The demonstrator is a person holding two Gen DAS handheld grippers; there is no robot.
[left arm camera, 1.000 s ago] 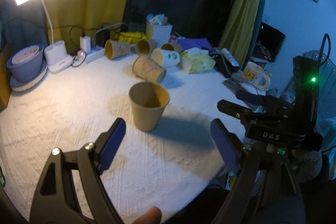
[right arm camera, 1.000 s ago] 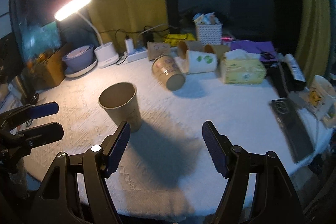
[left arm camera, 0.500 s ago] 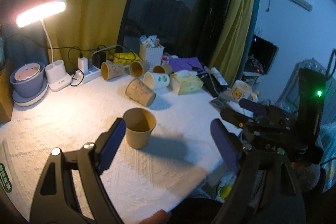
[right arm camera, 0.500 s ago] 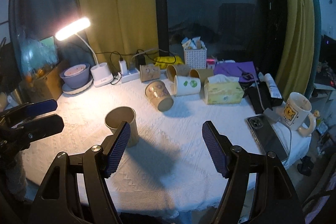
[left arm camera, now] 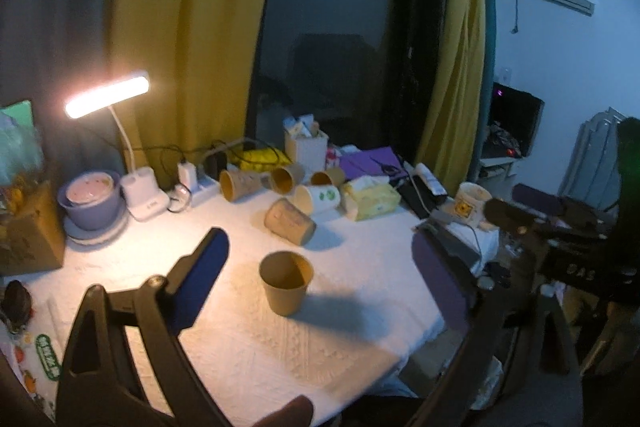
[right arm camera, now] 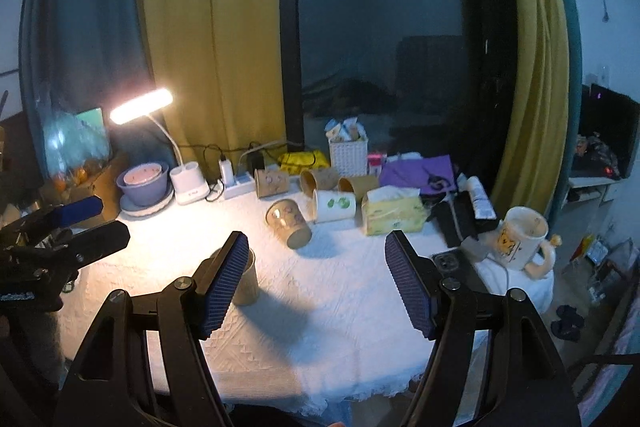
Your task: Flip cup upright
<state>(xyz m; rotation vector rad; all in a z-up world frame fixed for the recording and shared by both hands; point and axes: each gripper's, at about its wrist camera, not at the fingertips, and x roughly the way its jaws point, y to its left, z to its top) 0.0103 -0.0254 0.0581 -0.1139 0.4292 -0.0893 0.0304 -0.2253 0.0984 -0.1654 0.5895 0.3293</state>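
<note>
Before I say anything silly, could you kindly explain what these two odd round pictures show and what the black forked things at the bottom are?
Each picture comes from a fisheye camera mounted on a hand-held grabber; a person holds one in each hand, and there is no robot arm. The black forks with blue pads are the tongs. The left tongs and the right tongs are both open and hold nothing.

Below them is a table with a white cloth. One brown paper cup stands upright near the front. Behind it a patterned cup lies on its side, with several more tipped cups beyond. Also there: a lit desk lamp, a yellow tissue box and a mug.
</note>
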